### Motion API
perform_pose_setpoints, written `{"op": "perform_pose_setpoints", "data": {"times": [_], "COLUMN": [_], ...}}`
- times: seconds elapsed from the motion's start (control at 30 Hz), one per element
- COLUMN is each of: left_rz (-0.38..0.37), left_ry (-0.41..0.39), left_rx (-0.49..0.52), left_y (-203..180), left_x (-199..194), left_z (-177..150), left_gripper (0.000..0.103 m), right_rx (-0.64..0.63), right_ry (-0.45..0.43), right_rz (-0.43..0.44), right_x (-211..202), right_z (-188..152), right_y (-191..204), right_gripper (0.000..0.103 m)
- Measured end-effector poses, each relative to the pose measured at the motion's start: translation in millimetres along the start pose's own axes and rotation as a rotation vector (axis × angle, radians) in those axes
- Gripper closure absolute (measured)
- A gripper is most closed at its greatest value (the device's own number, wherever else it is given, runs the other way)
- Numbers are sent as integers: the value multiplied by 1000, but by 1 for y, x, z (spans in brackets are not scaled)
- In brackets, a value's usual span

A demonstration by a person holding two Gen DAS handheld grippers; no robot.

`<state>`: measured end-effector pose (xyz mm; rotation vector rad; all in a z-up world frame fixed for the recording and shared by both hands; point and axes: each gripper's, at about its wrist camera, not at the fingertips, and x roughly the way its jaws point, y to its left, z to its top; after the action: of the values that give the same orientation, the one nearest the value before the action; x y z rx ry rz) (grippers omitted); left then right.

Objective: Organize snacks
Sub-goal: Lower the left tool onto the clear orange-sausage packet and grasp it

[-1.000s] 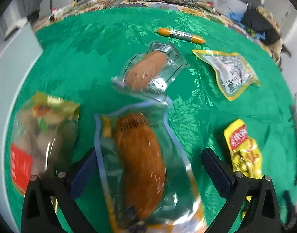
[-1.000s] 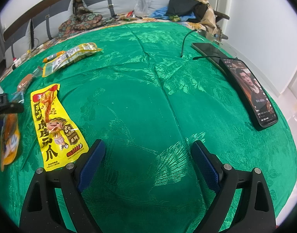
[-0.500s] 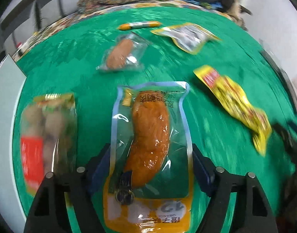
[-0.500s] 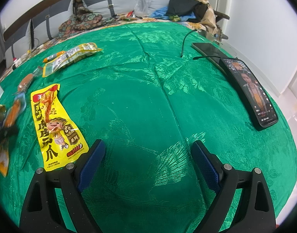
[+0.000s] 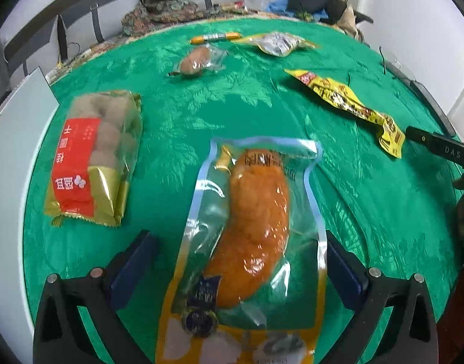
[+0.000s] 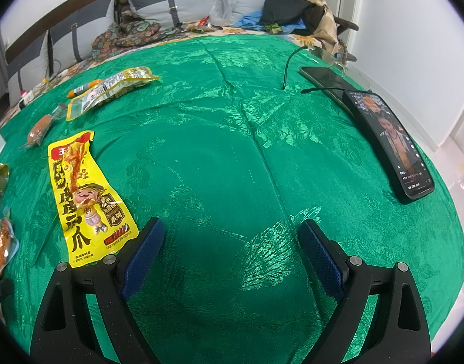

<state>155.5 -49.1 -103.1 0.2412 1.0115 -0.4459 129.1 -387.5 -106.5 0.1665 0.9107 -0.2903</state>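
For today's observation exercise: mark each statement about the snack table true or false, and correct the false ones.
1. The left gripper is open around the orange sausage pouch. True.
2. The right gripper holds the yellow packet. False: it is open over bare green cloth; the packet lies beside it.
3. A lit phone lies near the table's right edge. True.
4. The red-labelled bag is stacked on the pouch. False: they lie apart.
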Motion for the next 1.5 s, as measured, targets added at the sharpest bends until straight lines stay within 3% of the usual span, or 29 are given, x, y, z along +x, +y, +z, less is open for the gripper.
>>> {"op": "perform_pose_setpoints", "data": {"times": [0.23,1.5], "left_rz": [0,-7], "left_ry": [-61,-67], "left_rx": [-1,2], "left_y": [2,5], "left_x": [-2,2], "left_z": [-7,-8], "left_gripper": [0,0], "right_rx": [0,2], "right_ry": [0,0], "right_rz": [0,2], "right_x": [0,0], "right_z": [0,0], "right_y": [0,0], "right_gripper": [10,10]}}
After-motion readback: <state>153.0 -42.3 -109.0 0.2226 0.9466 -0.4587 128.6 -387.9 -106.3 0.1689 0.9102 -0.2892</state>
